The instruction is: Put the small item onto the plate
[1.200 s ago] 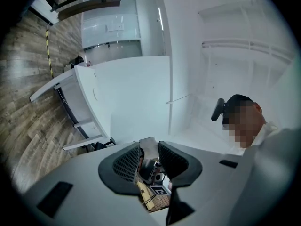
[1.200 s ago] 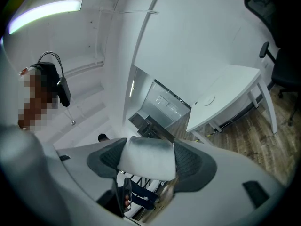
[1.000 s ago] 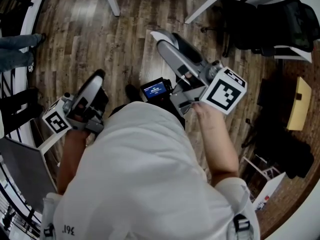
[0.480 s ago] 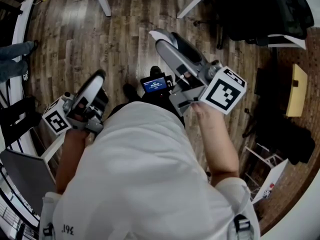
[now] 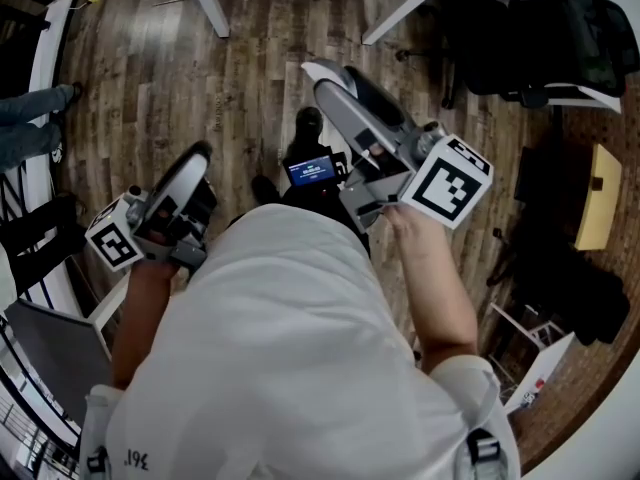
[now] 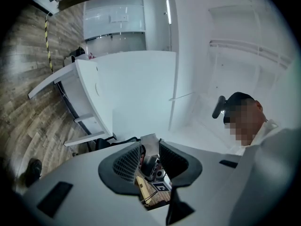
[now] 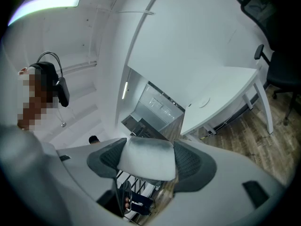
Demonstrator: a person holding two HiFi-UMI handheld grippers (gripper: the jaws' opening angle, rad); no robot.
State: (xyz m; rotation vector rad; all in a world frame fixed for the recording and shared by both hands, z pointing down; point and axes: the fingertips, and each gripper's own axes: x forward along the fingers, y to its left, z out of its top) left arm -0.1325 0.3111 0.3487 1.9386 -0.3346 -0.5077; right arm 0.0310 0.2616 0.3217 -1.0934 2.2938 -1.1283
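Note:
In the head view I look down at a white shirt and both arms above a wooden floor. My right gripper (image 5: pixel 322 76) points forward and is shut on a white soft-looking block (image 7: pixel 146 158) that fills the wide gap between its pads. My left gripper (image 5: pixel 195 153) is lower left; its jaws stand close together, and a small pale piece (image 6: pixel 149 140) sits exactly between the tips. A small round pale shape (image 7: pixel 203 101), perhaps the plate, lies on a white table (image 7: pixel 225 86) far ahead in the right gripper view.
Black office chairs (image 5: pixel 540 38) stand at the upper right and white table legs (image 5: pixel 210 3) at the top. Another person's legs (image 5: pixel 30 118) show at the left edge. A yellow box (image 5: pixel 598 203) is at the right. A white desk (image 6: pixel 117 79) fills the left gripper view.
The floor and furniture have shifted in the head view, and a dark shoe now steps forward between the grippers. Both grippers keep their hold and their place beside the body.

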